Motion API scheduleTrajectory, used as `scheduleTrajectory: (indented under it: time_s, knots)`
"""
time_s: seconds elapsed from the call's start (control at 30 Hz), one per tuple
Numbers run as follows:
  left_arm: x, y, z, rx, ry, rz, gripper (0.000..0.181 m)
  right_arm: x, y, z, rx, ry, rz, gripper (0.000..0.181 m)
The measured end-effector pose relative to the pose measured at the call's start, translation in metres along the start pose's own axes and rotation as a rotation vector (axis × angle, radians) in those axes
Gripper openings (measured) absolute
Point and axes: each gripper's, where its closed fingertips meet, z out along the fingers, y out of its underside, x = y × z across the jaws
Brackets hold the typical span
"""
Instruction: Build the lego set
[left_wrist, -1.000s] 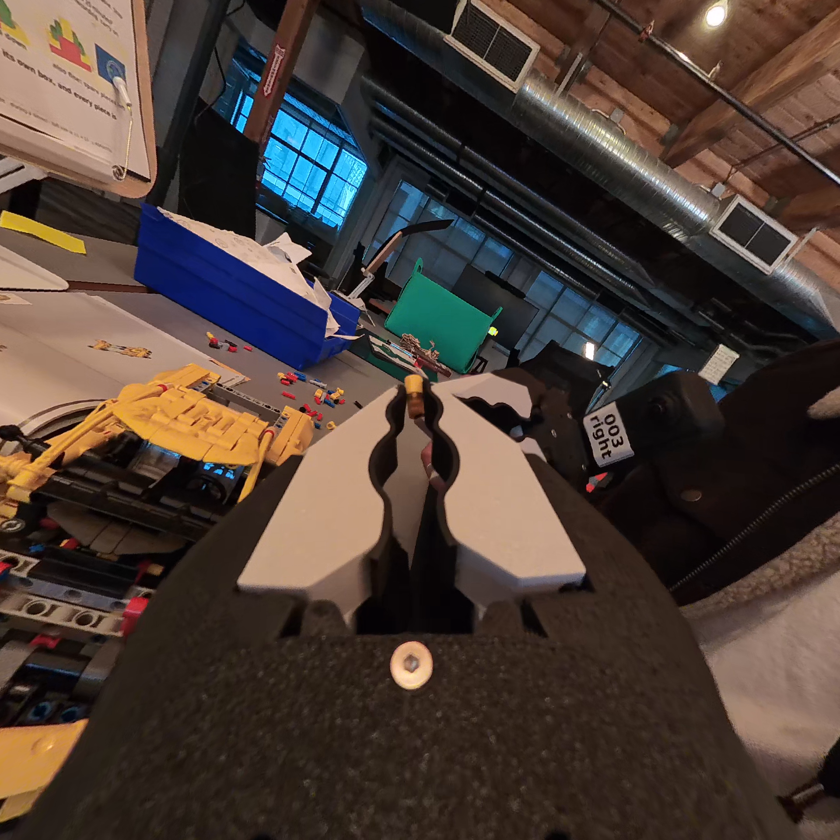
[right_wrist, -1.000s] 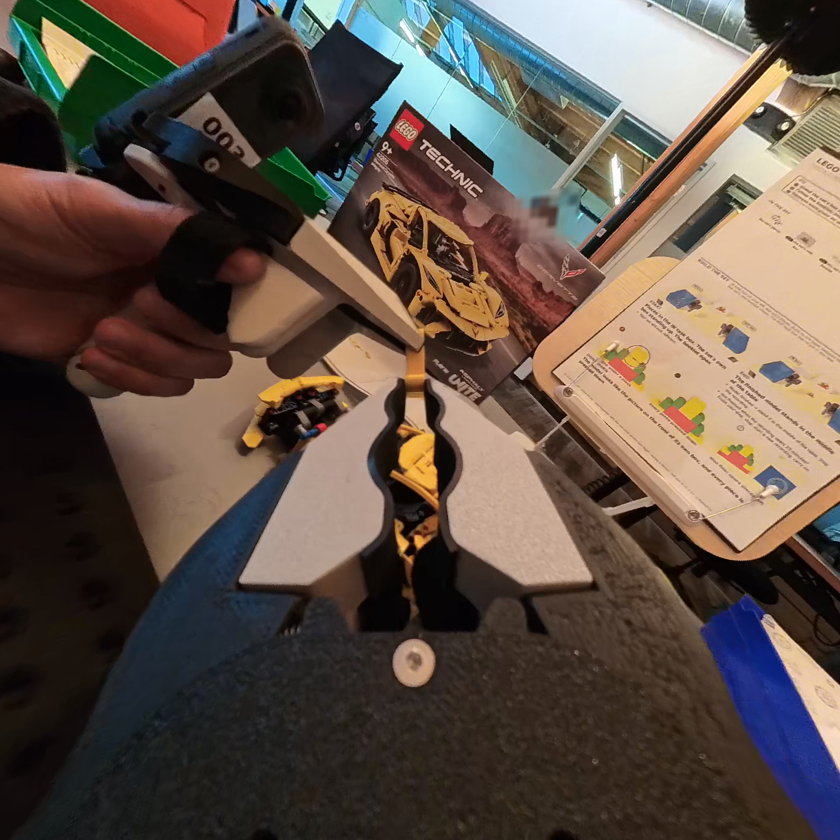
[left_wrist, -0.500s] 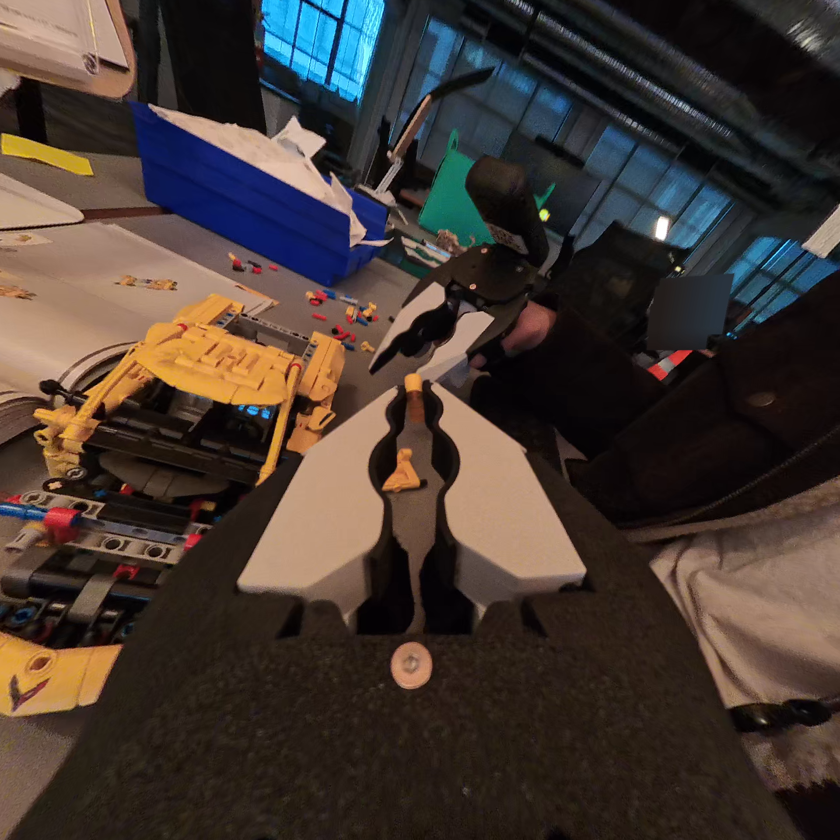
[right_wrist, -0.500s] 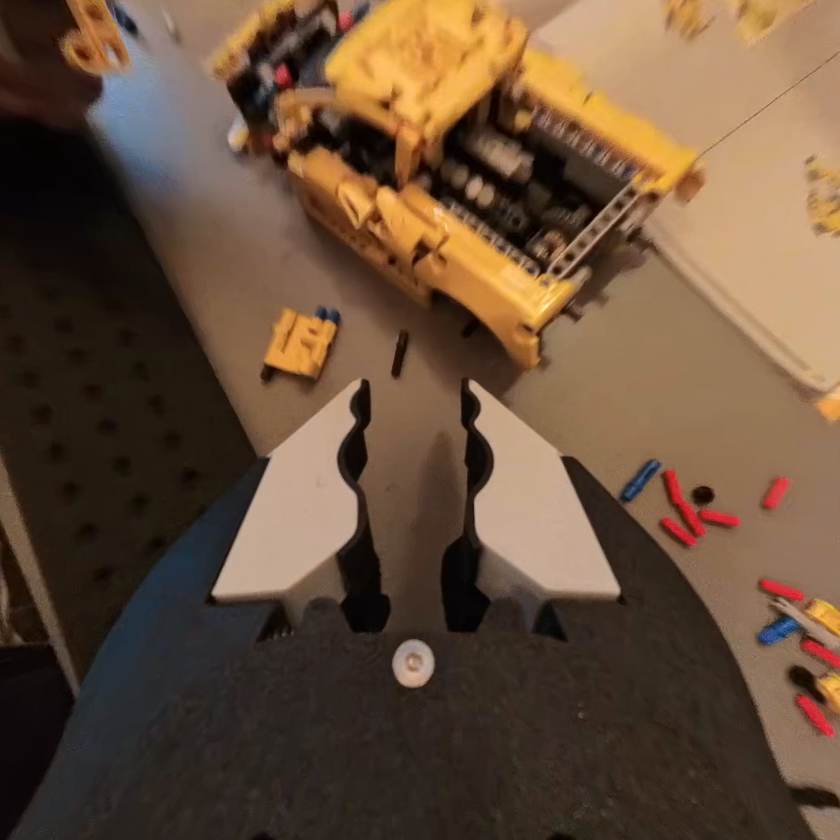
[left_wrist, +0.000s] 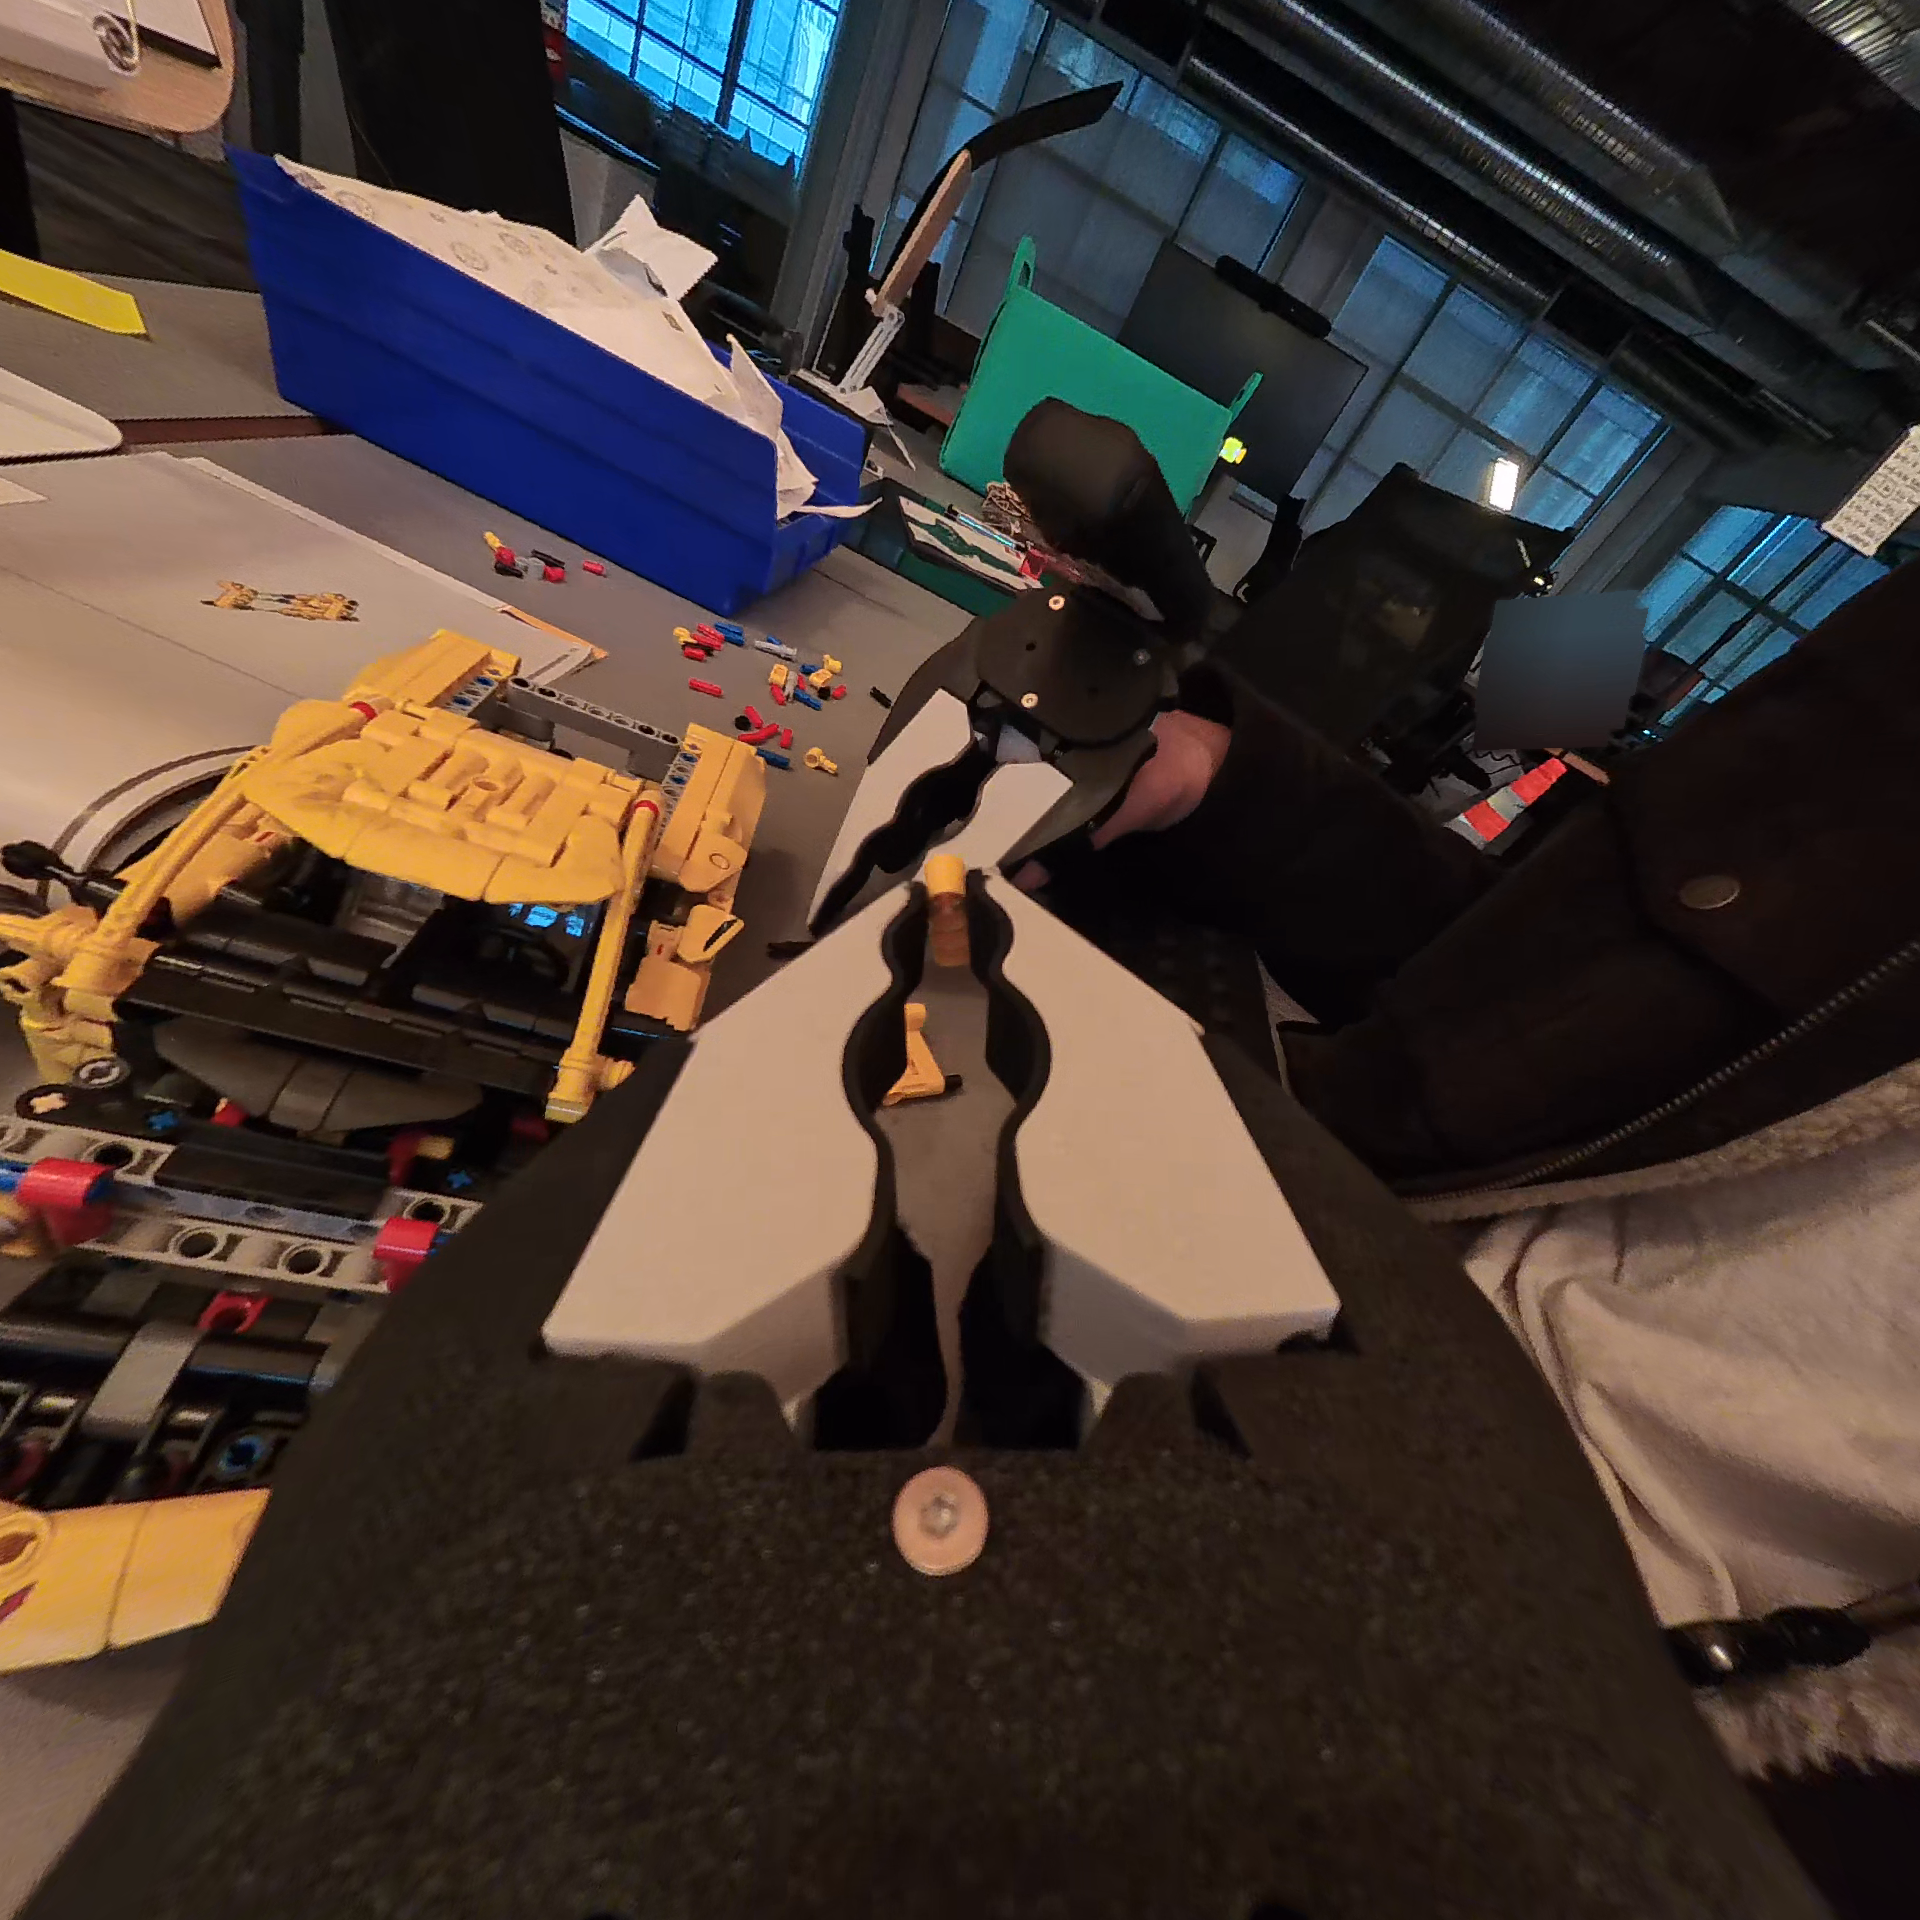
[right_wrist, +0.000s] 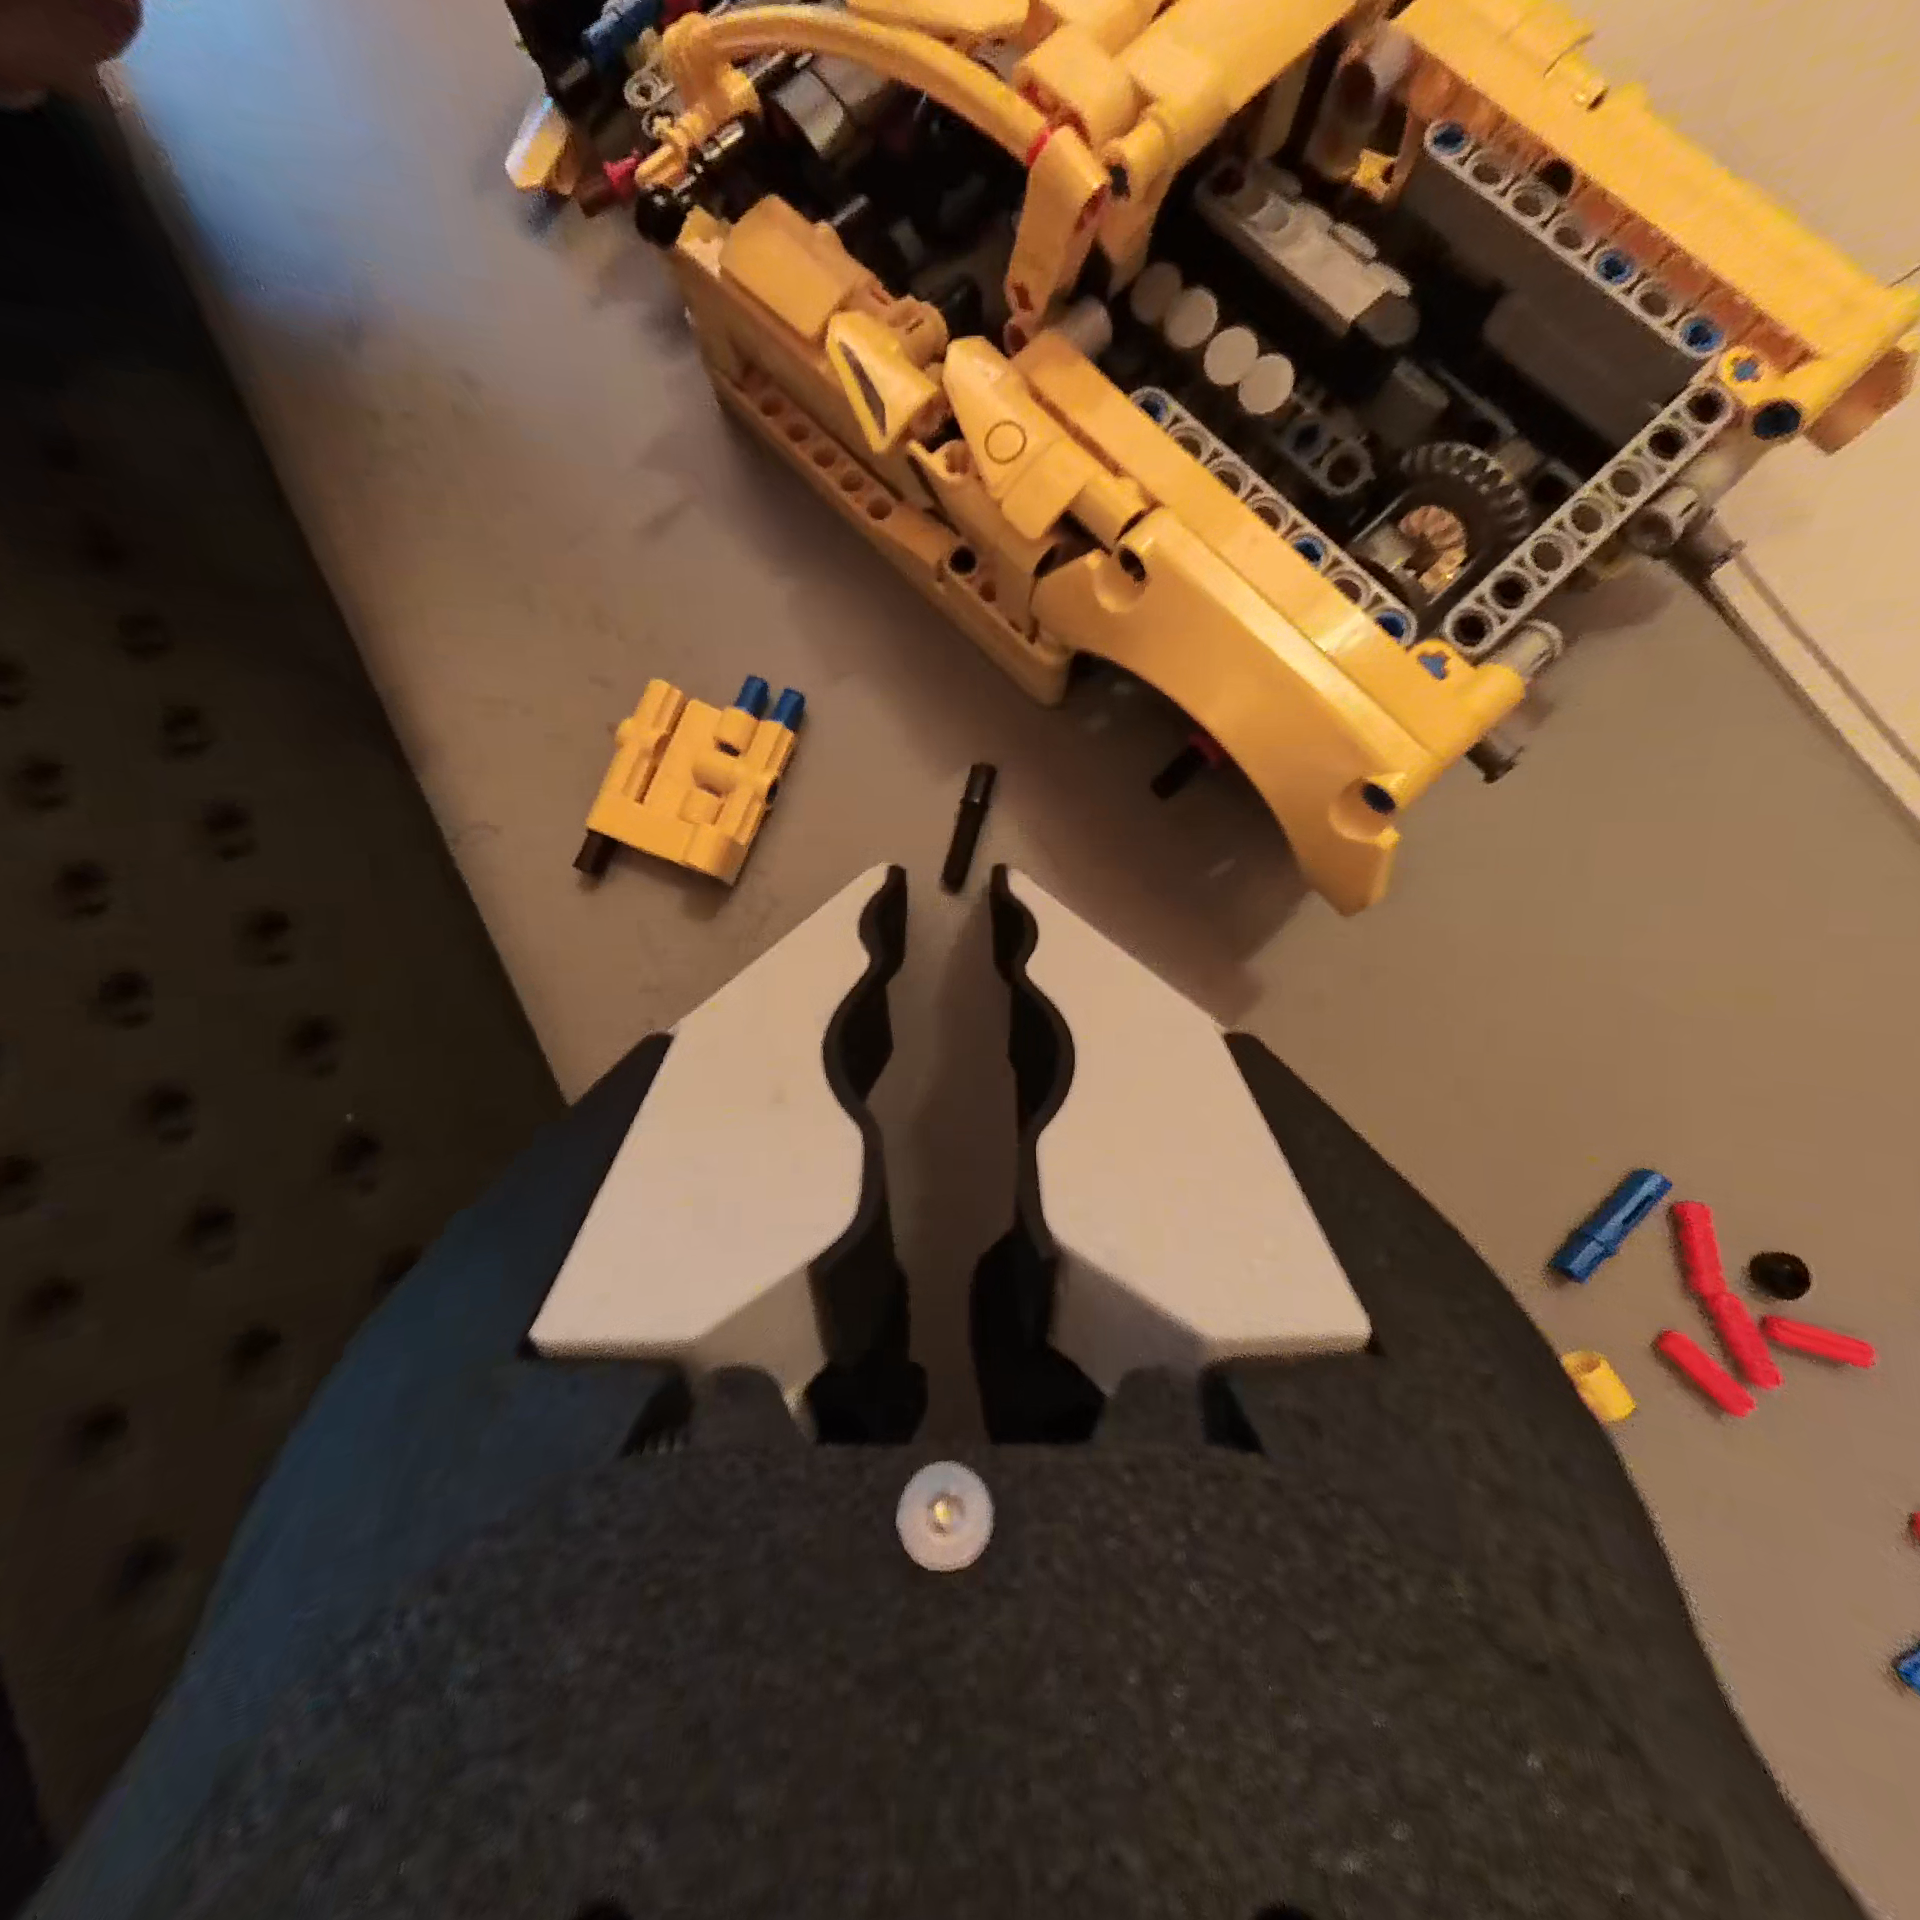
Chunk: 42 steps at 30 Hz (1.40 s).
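1. left wrist view: we see the left claw (left_wrist: 943, 883) closed on a small yellow piece (left_wrist: 943, 902), pinched at its tips, the piece's top poking out just past them.
2. our landmark is the yellow lego car (left_wrist: 416, 862), partly built, standing on the grey counter (left_wrist: 852, 582). the left claw is held up to the right of the car, near its side.
3. just beyond the left claw's tips we see the right claw (left_wrist: 831, 914), pointed down at the counter beside the car.
4. right wrist view: the right claw (right_wrist: 943, 883) stands a little open, its jaws apart with a narrow gap, and it has hold of nothing.
5. a small black pin (right_wrist: 966, 826) lies on the counter just past the right claw's tips, between them and the car (right_wrist: 1247, 416).
6. a small yellow sub-assembly with blue pins (right_wrist: 694, 779) lies on the counter to the left of the black pin, near the car's near side.
7. loose red, blue and yellow pins (right_wrist: 1714, 1299) lie scattered on the counter, well apart from the car, to the right of the right claw.
8. beyond the car in the left wrist view stands a blue bin (left_wrist: 499, 405) holding crumpled paper.
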Motion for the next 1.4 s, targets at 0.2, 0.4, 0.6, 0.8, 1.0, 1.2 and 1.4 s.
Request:
scheduleTrajectory:
  time_s: [0.2,0.4,0.6,0.8,1.0,1.2,1.4]
  knots:
    - [0.000,0.000,0.000,0.002,0.005,-0.008,0.007,-0.008,-0.002,0.003,0.010,-0.052,0.021,0.015]
    - [-0.001,-0.001,0.000,0.008,0.004,-0.015,0.007,-0.013,-0.010,0.001,0.050,-0.110,-0.014,0.020]
    - [0.000,-0.001,0.000,0.012,0.016,-0.025,0.007,0.002,-0.016,-0.004,0.127,-0.067,-0.489,0.031]
    - [0.004,0.000,0.001,0.005,0.040,-0.032,0.007,-0.016,-0.024,0.005,0.153,-0.291,-0.584,0.034]
    - [0.007,0.005,0.004,-0.019,0.058,-0.031,0.007,-0.014,-0.014,0.012,0.045,-0.336,-0.632,0.032]
    - [0.008,0.006,0.005,-0.025,0.066,-0.031,0.007,-0.017,-0.003,0.005,0.030,-0.374,-0.556,0.023]
    - [0.007,0.004,0.004,-0.016,0.063,-0.042,0.007,-0.014,-0.010,0.011,0.083,-0.334,-0.473,0.020]
